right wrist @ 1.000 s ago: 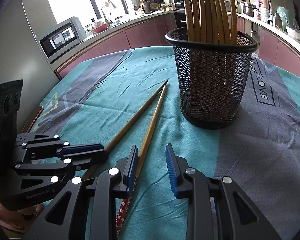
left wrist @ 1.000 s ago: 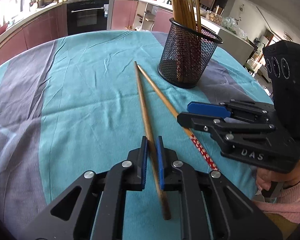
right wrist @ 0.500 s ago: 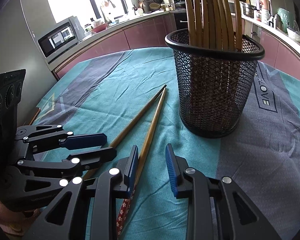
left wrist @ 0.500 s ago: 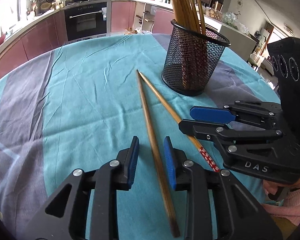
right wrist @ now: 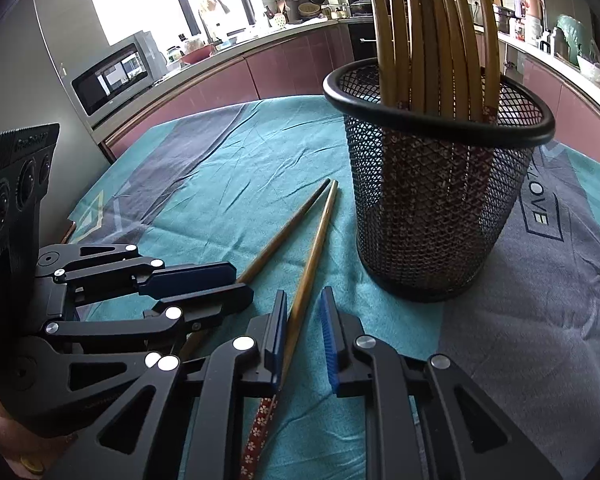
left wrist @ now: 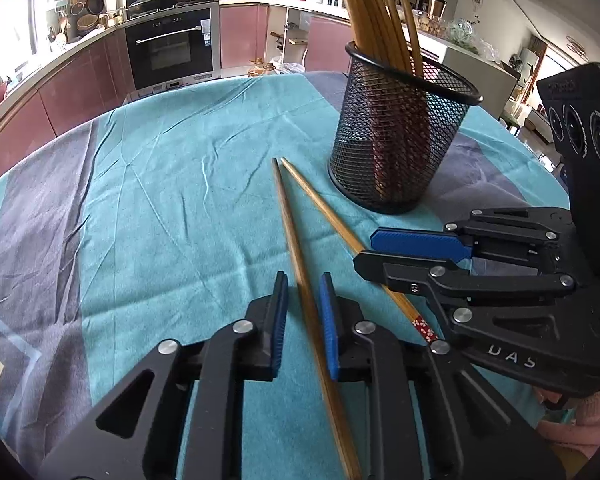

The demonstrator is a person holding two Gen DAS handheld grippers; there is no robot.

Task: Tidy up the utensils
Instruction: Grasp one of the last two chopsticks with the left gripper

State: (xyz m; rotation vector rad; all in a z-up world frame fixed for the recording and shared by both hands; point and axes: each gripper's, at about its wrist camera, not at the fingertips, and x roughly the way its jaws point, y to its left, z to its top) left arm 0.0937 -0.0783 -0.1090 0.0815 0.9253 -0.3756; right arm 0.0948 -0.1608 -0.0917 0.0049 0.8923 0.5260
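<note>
Left tool (left wrist: 303, 292): jaws just closed further, not clamped; plain chopstick (left wrist: 296, 240) was found between pads, on desk (left wrist: 160, 200). Right tool (right wrist: 303, 300): likewise, patterned chopstick (right wrist: 312, 256) between pads. Mesh holder (left wrist: 396, 152) was seen ahead.

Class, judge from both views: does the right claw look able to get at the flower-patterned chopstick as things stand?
Probably yes: the flower-patterned chopstick lies uncovered on the cloth, inside the right claw, whose jaws have just been closing around it.

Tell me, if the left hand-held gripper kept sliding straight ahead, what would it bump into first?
Probably just the tablecloth, since the left hand-held gripper tilts downward along the plain chopstick between its jaws. The mesh holder stands off to the right, though depth is uncertain.
</note>
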